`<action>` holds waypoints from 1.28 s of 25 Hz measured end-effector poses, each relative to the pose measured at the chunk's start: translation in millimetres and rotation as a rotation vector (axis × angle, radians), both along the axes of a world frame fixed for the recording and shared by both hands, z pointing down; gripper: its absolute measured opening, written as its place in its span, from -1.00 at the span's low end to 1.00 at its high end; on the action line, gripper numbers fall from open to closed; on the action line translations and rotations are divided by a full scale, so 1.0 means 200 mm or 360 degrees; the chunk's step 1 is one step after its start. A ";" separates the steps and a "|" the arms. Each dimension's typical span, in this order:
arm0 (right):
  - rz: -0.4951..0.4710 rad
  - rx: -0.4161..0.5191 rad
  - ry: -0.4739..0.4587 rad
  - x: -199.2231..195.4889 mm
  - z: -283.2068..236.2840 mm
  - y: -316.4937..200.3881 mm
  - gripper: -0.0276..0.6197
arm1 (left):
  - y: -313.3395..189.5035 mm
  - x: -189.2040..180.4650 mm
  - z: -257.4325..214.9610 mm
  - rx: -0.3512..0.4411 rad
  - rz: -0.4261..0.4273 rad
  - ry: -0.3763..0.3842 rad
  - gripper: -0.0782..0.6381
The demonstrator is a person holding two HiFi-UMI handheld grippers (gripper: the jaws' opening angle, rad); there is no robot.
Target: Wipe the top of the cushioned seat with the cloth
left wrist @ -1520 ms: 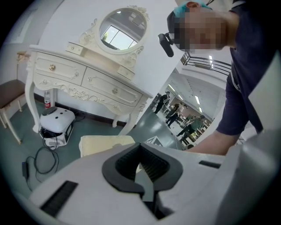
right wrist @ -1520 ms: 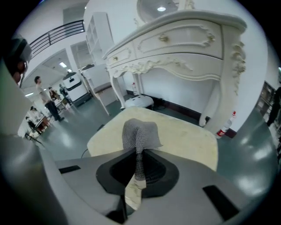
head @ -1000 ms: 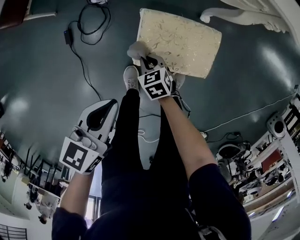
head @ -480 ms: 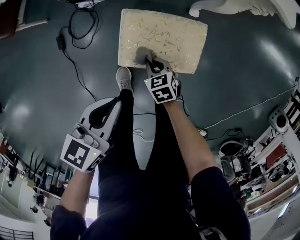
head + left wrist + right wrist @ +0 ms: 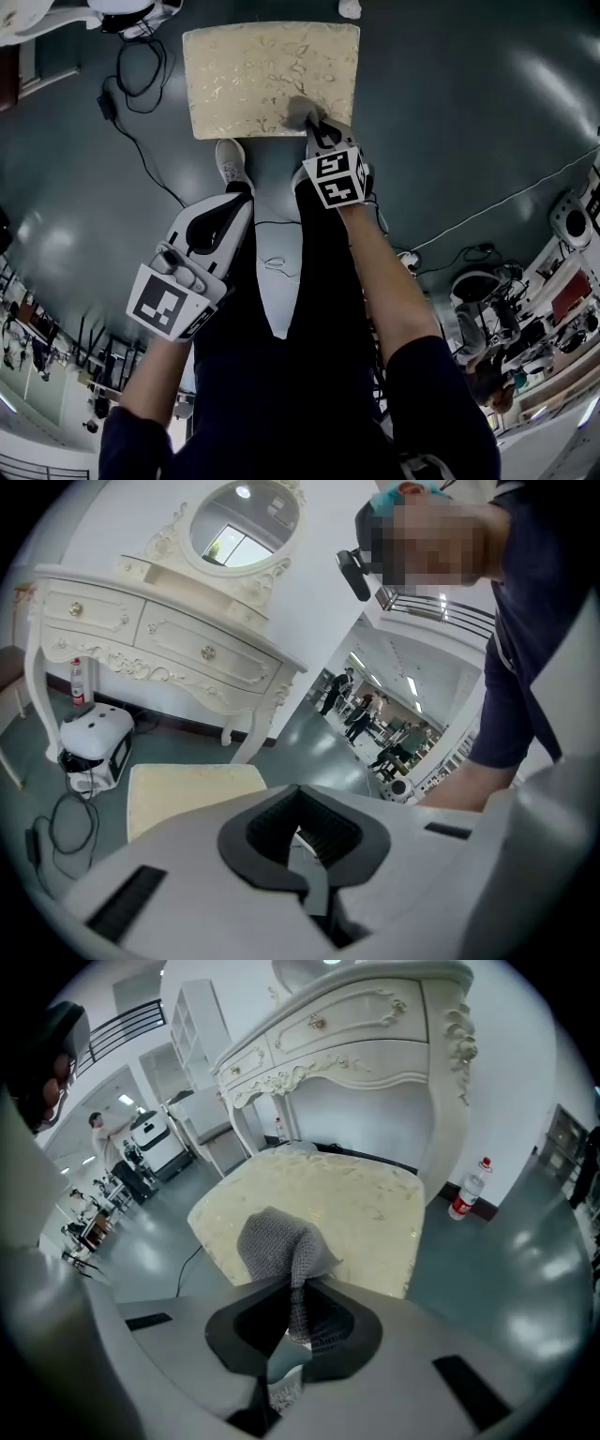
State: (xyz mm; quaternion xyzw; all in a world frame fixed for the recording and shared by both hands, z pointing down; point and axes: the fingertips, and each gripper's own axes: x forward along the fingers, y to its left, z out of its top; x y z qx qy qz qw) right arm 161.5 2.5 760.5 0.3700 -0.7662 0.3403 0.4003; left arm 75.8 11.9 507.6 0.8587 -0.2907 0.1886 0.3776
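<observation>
On the dark floor (image 5: 450,141), the cream cushioned seat (image 5: 253,66) bears the grey cloth (image 5: 300,109) near its right front edge, pinched tight in the right gripper (image 5: 315,127), while the left gripper (image 5: 225,208) hangs beside the person's leg, closed and empty.

On inspection I count two grippers, the left gripper (image 5: 302,832) and the right gripper (image 5: 295,1316). I also count one cloth (image 5: 279,1241), one cushioned seat (image 5: 253,75), one dressing table (image 5: 159,639), one oval mirror (image 5: 244,527) and one white shoe (image 5: 228,159). A red bottle (image 5: 77,680) shows in the left gripper view and a red-labelled bottle (image 5: 469,1190) in the right gripper view. I cannot tell whether they are the same bottle.
</observation>
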 end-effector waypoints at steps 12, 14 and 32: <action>0.0181 -0.0017 0.0024 0.36 0.00 0.08 -0.80 | 0.02 0.23 -0.07 0.0060 0.0107 -0.0007 -0.78; 0.0207 0.0027 0.0000 0.35 -0.08 0.04 -0.80 | 0.01 0.20 -0.12 0.0099 0.0104 -0.0011 -0.78; 0.0280 0.0693 -0.0293 -0.06 -1.84 -0.20 -0.80 | -0.12 -0.36 -1.17 0.0580 0.0043 0.0039 -0.78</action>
